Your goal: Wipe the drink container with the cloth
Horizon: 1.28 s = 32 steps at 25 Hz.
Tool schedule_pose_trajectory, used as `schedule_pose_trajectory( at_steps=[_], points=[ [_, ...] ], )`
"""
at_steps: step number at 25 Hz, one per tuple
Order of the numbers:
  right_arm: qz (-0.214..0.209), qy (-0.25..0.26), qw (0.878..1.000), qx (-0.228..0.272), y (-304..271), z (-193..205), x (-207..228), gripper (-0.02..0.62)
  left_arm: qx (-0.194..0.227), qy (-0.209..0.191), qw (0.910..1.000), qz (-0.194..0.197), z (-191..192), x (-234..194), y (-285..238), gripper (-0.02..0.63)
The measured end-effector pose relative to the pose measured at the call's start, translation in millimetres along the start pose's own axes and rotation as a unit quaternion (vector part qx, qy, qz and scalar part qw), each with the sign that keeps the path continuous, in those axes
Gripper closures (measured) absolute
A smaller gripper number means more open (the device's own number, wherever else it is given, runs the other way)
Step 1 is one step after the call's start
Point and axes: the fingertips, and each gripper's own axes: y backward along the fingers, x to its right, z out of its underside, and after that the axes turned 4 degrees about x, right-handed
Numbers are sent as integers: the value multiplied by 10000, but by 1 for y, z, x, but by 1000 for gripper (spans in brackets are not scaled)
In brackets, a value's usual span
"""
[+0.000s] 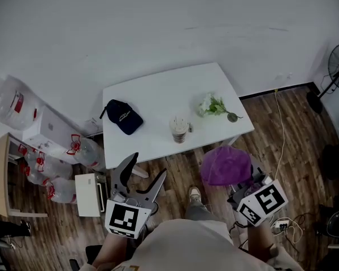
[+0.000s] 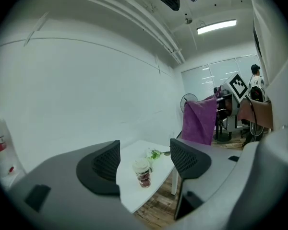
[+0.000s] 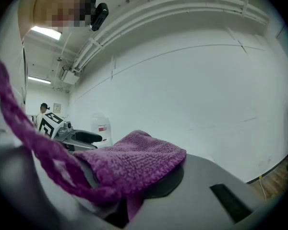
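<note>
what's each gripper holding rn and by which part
Right gripper: the purple cloth, clamped at a bunched fold, the rest draped over its jaws. Left gripper: nothing, jaws apart.

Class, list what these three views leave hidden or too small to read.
Jaw tips of the right tool: buried under the purple cloth it grips, right gripper view.
Print on the cup: too small, head view and left gripper view.
Lettering on the cap: too small, head view.
</note>
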Motion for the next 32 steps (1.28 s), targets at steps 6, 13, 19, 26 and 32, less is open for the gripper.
schedule_pose_trajectory(
  at_steps=[6, 13, 19, 26, 32],
  points=[
    [-451, 43, 9989, -141, -47, 11, 66, 555, -370, 42, 9992, -136, 16, -3, -83, 261],
    [-821, 29, 9961, -321, -90, 28, 107, 555, -648, 84, 9978, -132, 44, -8, -143, 233],
    [-683, -83, 9963, -510, -117, 36, 120, 555, -880, 41, 9959, 190, 68, -17, -171, 207],
    [-309, -126, 9970, -701, -149, 45, 127, 555, -1194, -28, 9893, 841, 114, -22, -194, 196],
    [-193, -113, 9933, -1132, -174, 74, 132, 555, -1592, 165, 9796, 1215, 170, -19, -216, 194]
  ],
)
